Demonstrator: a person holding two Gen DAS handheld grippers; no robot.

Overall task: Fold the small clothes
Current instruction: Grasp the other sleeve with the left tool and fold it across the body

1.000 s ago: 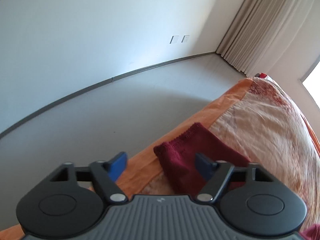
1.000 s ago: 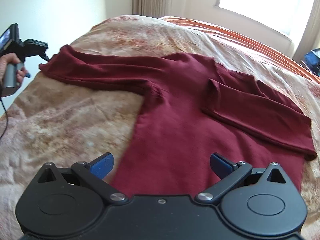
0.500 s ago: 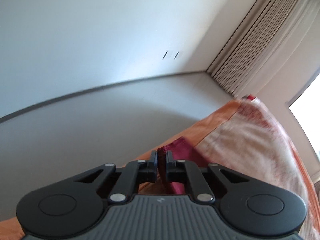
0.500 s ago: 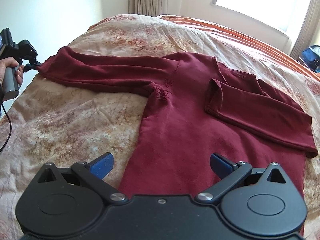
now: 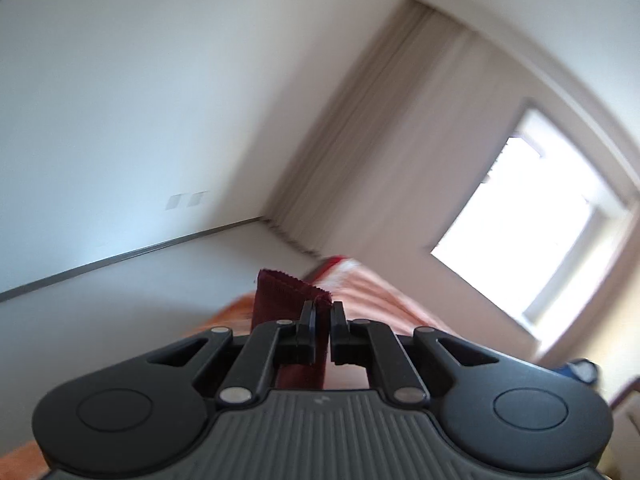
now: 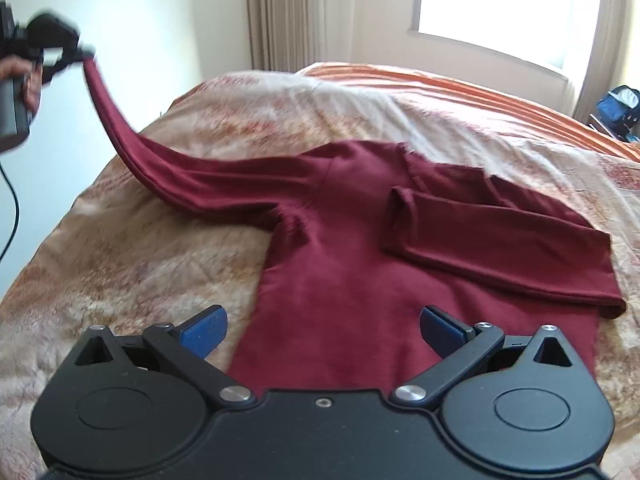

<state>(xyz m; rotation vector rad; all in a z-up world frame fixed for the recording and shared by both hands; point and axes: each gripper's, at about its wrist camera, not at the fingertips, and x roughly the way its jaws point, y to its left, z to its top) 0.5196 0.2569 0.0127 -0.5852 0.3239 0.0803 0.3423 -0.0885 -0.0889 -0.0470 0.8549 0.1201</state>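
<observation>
Left wrist view: the left gripper [image 5: 321,322] has its jaws pinched tight on the end of a dark red sleeve [image 5: 286,294], held up in the air. A window [image 5: 532,224] glows bright behind.

Right wrist view: the right gripper [image 6: 322,326] has its jaws wide apart, holding nothing. It hangs over the red shirt [image 6: 352,256], which lies flat on the bed [image 6: 132,256]. One sleeve is lifted up to the left; the other is folded across the shirt.
</observation>
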